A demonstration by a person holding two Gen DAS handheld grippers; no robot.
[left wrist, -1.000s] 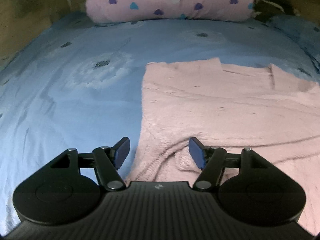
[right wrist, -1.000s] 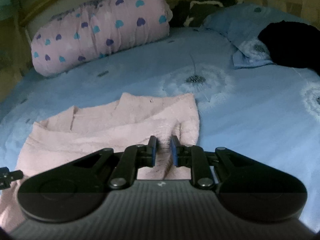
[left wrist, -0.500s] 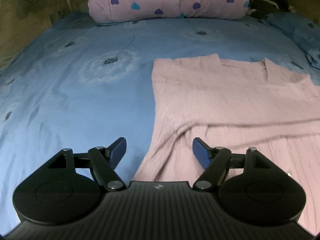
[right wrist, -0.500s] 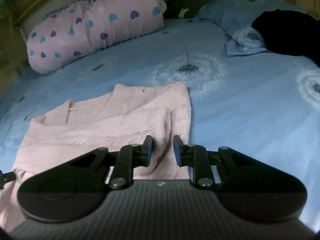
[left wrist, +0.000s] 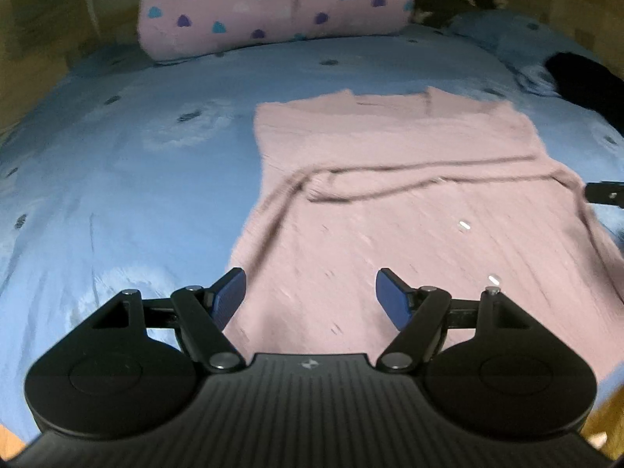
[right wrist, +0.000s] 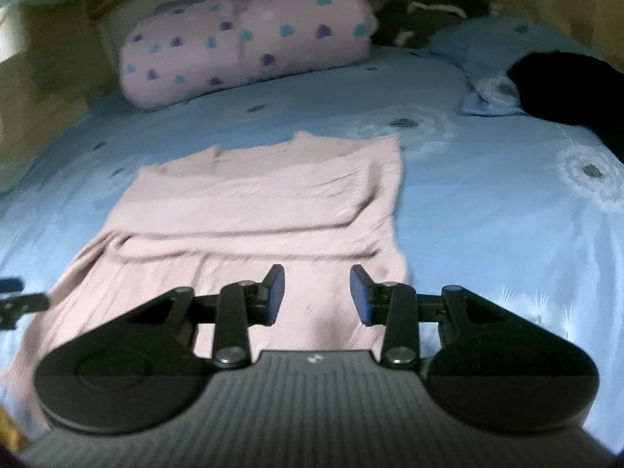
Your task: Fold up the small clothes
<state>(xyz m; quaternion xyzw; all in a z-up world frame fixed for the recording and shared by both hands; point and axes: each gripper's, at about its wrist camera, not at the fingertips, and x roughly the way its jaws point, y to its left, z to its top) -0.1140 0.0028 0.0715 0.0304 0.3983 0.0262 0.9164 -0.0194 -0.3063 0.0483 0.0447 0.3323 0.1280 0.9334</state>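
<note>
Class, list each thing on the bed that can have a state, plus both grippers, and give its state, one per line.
pink sweater: flat on the sheet, sleeves folded across the body.
left gripper: open, empty.
right gripper: open, jaws just opening, nothing between.
heart-print bolster: lying at the head.
black garment: crumpled.

We've got loads of open blue bed [left wrist: 128, 179] to the left of the pink sweater [left wrist: 390, 210], and another wide bare stretch on its right side too. Up top the heart-print pillow [right wrist: 249, 43] blocks the headboard end. A black garment [right wrist: 573, 89] sits on the blue pillow [right wrist: 483, 50] in the far right corner, well apart from the sweater, so that corner's taken.
</note>
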